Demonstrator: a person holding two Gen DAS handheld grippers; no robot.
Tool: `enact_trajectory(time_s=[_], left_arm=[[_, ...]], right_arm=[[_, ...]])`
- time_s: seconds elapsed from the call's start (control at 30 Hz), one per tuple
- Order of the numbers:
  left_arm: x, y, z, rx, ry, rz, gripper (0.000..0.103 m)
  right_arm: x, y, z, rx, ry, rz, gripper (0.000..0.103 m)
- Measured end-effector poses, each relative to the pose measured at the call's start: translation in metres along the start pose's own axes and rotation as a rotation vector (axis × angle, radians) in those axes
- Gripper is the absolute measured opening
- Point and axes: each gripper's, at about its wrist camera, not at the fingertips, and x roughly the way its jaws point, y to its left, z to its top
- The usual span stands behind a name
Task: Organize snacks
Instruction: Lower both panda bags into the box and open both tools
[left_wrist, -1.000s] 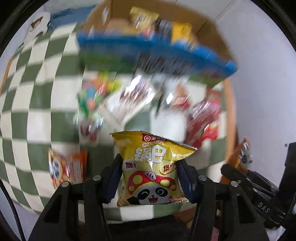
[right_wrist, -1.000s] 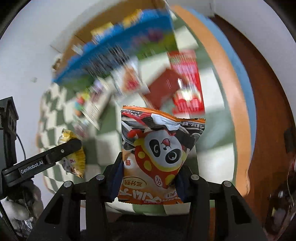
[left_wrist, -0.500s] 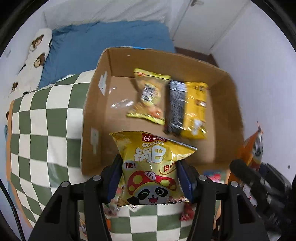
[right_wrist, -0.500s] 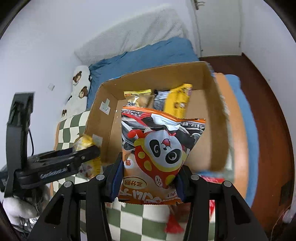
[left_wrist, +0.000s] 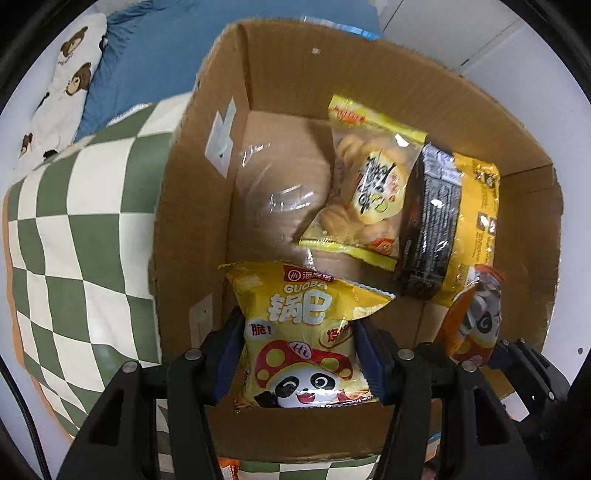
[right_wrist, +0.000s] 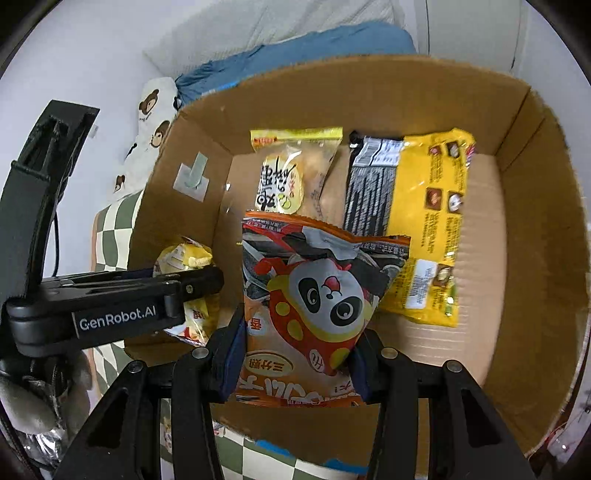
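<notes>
Both grippers over the box, each holding a snack bag

Your left gripper (left_wrist: 301, 363) is clamped on the lower half of the yellow bag (left_wrist: 303, 332), and your right gripper (right_wrist: 295, 354) is clamped on the orange bag (right_wrist: 314, 299) the same way, both hanging inside the cardboard box (left_wrist: 195, 229). Ahead of the pads, on the box floor, lie a bread pack (left_wrist: 369, 188) and a black-and-yellow pack (left_wrist: 443, 221), with bare floor beside them. These bags look light, puffy and slick, with brittle contents, so I'd grip gently near a sealed edge rather than across the air-filled middle. Beyond the box, left of your left gripper, is the checked cloth (left_wrist: 74, 229).
</notes>
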Motion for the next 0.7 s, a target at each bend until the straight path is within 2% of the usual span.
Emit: enact_trajectory(time_s=[0.07, 0.1, 0.13, 0.17, 0.2, 0.23, 0.5, 0.7], left_arm=[[0.005, 0.002, -0.001, -0.002, 0.011, -0.005, 0.057], [0.006, 0.003, -0.001, -0.005, 0.009, -0.012, 0.06], [0.006, 0.003, -0.002, -0.003, 0.003, -0.018, 0.067], [0.006, 0.002, -0.003, 0.0, -0.005, -0.015, 0.079], [0.005, 0.001, -0.004, 0.004, -0.014, -0.008, 0.082], [0.003, 0.0, -0.005, 0.007, -0.025, -0.015, 0.084], [-0.008, -0.01, -0.016, 0.016, -0.069, -0.01, 0.087], [-0.041, -0.019, -0.047, 0.028, -0.235, 0.031, 0.087]], right_arm=[[0.008, 0.0, 0.001, -0.003, 0.034, 0.01, 0.052], [0.012, -0.001, 0.001, -0.003, 0.06, 0.007, 0.057], [0.015, 0.0, 0.0, -0.011, 0.075, -0.001, 0.062], [0.017, 0.0, -0.001, -0.019, 0.086, -0.014, 0.078], [0.018, -0.001, -0.001, -0.022, 0.091, -0.028, 0.092], [0.019, -0.001, -0.001, -0.023, 0.096, -0.035, 0.094], [0.009, -0.013, -0.008, -0.01, 0.089, -0.051, 0.094], [-0.02, -0.03, -0.022, 0.01, -0.008, -0.095, 0.094]])
